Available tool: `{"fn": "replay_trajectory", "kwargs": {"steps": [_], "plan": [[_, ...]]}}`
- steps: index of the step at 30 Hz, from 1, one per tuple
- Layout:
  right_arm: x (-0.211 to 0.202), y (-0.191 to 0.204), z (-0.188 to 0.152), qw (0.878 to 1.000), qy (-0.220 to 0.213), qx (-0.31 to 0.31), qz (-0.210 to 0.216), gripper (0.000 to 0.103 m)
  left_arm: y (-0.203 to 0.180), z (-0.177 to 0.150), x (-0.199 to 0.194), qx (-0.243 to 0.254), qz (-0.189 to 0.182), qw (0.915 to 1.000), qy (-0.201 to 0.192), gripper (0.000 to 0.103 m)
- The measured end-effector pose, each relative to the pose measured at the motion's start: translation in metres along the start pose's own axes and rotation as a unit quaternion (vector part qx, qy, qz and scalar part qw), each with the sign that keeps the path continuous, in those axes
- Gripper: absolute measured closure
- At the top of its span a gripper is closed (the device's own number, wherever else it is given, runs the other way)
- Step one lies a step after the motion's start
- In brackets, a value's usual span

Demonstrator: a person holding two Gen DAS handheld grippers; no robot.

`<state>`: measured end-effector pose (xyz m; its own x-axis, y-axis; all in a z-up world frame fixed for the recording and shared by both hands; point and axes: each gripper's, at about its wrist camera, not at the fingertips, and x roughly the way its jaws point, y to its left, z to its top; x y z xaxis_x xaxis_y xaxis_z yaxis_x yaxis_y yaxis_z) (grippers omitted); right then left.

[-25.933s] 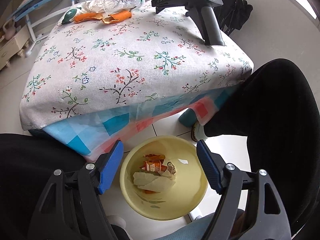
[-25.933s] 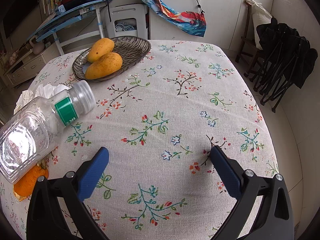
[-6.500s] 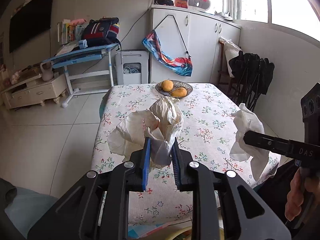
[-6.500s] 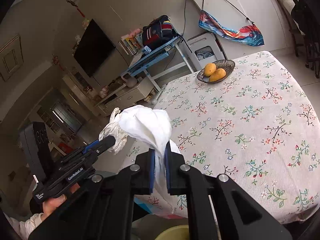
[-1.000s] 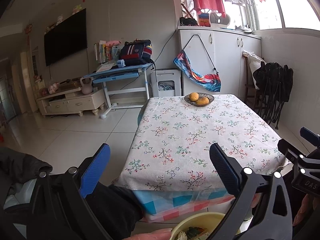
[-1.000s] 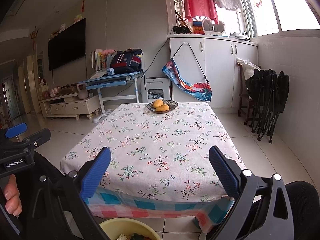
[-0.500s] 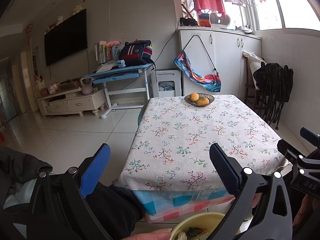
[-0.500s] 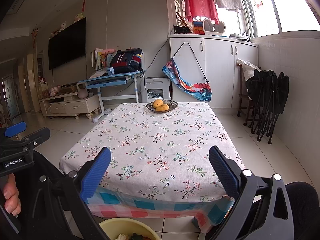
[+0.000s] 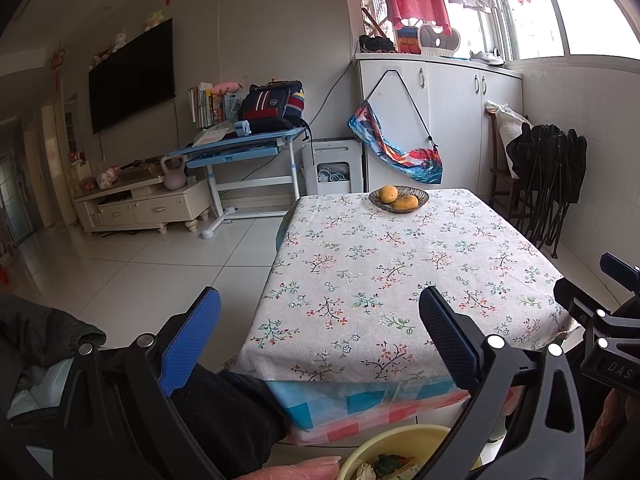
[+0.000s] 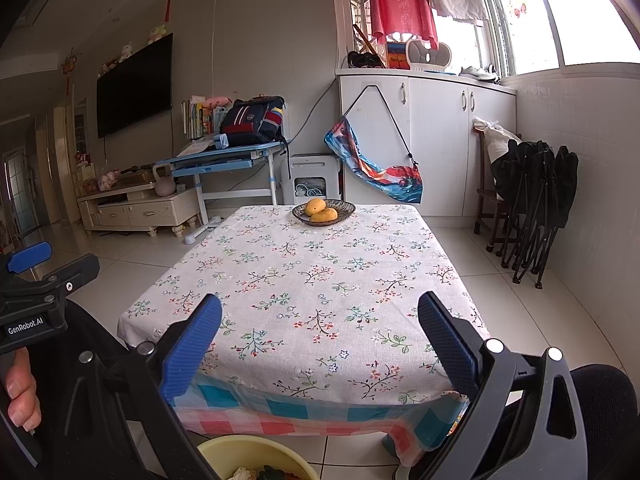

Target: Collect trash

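My left gripper (image 9: pixel 320 330) is open and holds nothing, raised before the near edge of the floral-cloth table (image 9: pixel 400 272). My right gripper (image 10: pixel 320 336) is open too, nothing between its blue pads, level with the same table (image 10: pixel 312 280). Below both, on the floor, stands a yellow bowl (image 9: pixel 384 444) with crumpled trash inside; its rim (image 10: pixel 240 446) shows at the bottom of the right wrist view. The tabletop shows no trash, only a fruit dish. Each gripper appears at the side of the other's view, held by a hand.
A woven dish with two mangoes (image 9: pixel 398 200) sits at the table's far end (image 10: pixel 323 210). Folded black chairs (image 10: pixel 532 208) lean on the right wall. A blue desk (image 9: pixel 244 148) and a TV cabinet stand at the back left. A dark-trousered leg (image 9: pixel 224 408) lies beside the bowl.
Over the last second both grippers have stayed open and almost still. Earlier each was shut on crumpled tissue above the table; that tissue is gone from them and the tabletop is bare of trash.
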<state>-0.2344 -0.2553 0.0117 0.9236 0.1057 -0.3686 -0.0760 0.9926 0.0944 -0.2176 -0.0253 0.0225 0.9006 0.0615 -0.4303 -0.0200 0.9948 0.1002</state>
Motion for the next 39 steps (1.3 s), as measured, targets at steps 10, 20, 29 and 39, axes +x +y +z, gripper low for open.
{"fn": "replay_trajectory", "kwargs": {"steps": [10, 20, 29, 39], "plan": [[0.000, 0.000, 0.000, 1.000, 0.000, -0.001, 0.000, 0.009, 0.000, 0.000, 0.000, 0.000, -0.001, 1.0000, 0.000, 0.007], [0.001, -0.005, 0.002, 1.000, -0.001, -0.006, 0.000, 0.009, 0.000, -0.001, 0.001, 0.000, 0.001, 1.0000, 0.001, 0.007], [0.004, -0.007, 0.004, 1.000, 0.006, -0.010, -0.003, 0.009, 0.000, -0.001, 0.001, 0.000, 0.001, 1.0000, 0.003, 0.007], [0.016, -0.007, 0.029, 0.999, 0.025, -0.022, -0.008, 0.008, 0.000, 0.008, 0.004, 0.003, 0.004, 0.9999, 0.009, 0.007]]}}
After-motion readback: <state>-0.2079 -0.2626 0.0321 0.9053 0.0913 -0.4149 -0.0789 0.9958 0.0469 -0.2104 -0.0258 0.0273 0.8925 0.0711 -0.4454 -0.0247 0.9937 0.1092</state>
